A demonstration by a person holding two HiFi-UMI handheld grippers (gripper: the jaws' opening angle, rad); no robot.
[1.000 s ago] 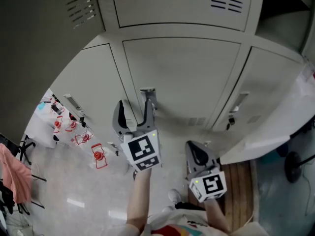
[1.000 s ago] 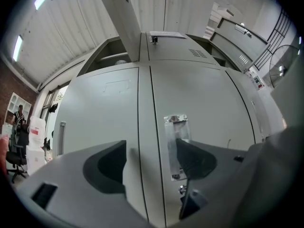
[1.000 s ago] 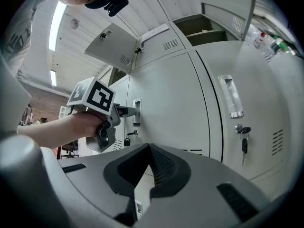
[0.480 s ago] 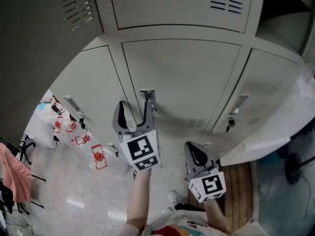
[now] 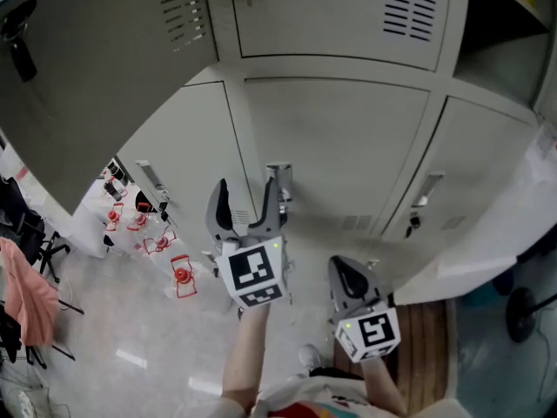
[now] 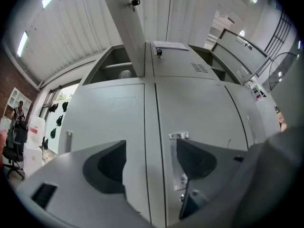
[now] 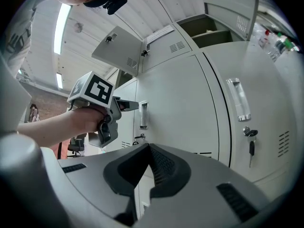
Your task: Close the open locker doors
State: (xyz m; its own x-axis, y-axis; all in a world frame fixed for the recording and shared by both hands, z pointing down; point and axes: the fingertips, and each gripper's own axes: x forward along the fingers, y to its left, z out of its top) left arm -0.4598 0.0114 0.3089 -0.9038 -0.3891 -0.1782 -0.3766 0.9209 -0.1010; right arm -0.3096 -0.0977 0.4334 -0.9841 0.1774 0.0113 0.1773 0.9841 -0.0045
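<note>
The target is the open locker door [image 5: 96, 85], the big grey panel standing out toward us at upper left of the head view. In the left gripper view it juts out at top centre. We read it as painted sheet metal: light, fairly stiff with a little flex, and free on its hinges. The paint looks smooth, so a pinch would likely slip. We'd push flat on the face near the free edge by the dark lock fitting [image 6: 136, 0], away from the hinge side for leverage. It may bounce off the latch, so we'd press it fully home.

The left tool [image 5: 248, 200] is spread with nothing between the jaws. It points at the closed middle door [image 5: 339, 146], just beside that door's handle [image 5: 280, 179]. The right tool [image 5: 346, 273] is pressed together and empty, right of centre and well below the open door.

Open compartments [image 7: 211, 32] show at upper right of the right gripper view, so more doors may need closing.

The room has a glossy pale floor [image 5: 130, 338], with red-and-white items [image 5: 174, 277] at left and a pink cloth [image 5: 26, 303] at the far left edge.
</note>
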